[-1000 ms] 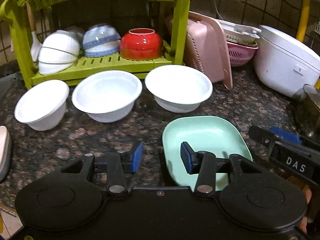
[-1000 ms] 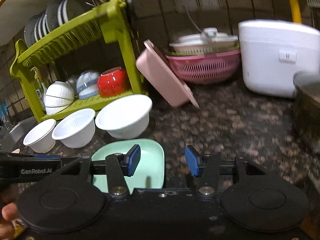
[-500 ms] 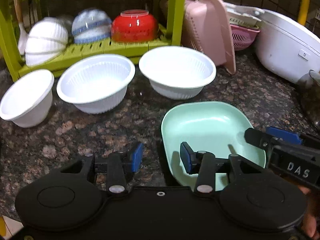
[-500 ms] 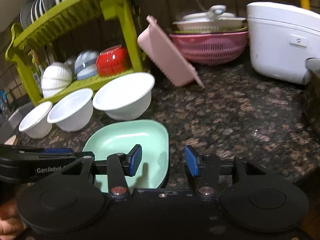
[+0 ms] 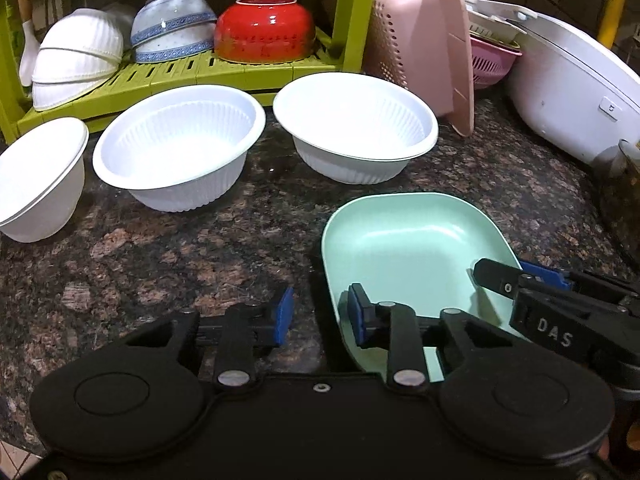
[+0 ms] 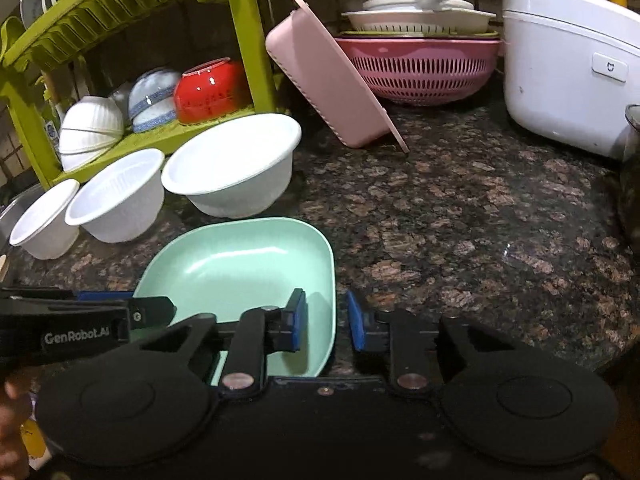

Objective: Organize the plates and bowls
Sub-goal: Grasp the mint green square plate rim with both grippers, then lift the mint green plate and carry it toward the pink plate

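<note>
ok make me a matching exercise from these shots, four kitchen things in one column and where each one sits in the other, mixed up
Things:
1. red bowl
2. mint green dish
3. pink tray
4. pink colander

Places:
A. leaning tilted against the green rack's post
B. upside down on the lower shelf of the green rack
C. under a stack of white dishes, beside the rice cooker
D. flat on the granite counter, between both grippers' fingers

Pairs: 1-B, 2-D, 3-A, 4-C
</note>
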Available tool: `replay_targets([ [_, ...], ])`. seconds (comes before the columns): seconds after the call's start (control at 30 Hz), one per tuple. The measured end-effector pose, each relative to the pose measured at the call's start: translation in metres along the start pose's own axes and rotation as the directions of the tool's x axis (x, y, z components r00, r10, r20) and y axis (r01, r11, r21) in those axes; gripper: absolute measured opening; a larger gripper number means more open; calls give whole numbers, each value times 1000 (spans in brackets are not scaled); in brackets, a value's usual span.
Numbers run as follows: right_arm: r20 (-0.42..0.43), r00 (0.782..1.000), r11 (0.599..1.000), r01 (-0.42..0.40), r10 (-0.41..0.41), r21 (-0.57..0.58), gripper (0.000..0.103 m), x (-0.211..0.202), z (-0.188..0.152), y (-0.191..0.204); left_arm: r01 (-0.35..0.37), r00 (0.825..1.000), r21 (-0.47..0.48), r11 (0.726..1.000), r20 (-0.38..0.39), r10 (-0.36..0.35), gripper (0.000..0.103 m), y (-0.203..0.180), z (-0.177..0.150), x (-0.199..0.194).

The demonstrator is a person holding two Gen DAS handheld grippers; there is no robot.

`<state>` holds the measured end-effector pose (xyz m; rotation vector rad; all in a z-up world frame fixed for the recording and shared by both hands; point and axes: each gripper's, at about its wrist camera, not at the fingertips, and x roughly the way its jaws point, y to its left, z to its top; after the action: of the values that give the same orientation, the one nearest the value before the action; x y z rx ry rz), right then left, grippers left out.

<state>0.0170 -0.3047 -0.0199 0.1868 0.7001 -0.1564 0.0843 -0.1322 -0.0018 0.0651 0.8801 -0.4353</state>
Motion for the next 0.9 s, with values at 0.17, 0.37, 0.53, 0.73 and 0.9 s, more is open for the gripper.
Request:
replay_targets([
  [0.17, 16, 1000, 1000, 11, -11, -28, 12, 0, -3, 4, 5, 1000, 15, 1000, 11, -5, 24, -6, -3, 0],
  [0.37, 46, 998, 997, 37, -33, -74, 12, -2, -10, 12, 3, 1000, 28, 1000, 24, -4, 17, -10, -7, -3],
  [0.53, 21, 1000, 999, -10, 11, -36, 11, -6, -8, 13, -8, 1000, 1, 1000, 16, 8, 16, -2, -9, -9],
  [0.73, 26, 998, 997, -52, 54, -53, 11, -13, -10, 32, -50, 998, -18, 999, 45, 50, 16, 11, -16, -24],
  [0.9, 30, 993, 991, -109, 111, -75, 11, -24, -11, 53, -107, 991, -37, 994, 77, 110, 16, 26, -19, -47],
])
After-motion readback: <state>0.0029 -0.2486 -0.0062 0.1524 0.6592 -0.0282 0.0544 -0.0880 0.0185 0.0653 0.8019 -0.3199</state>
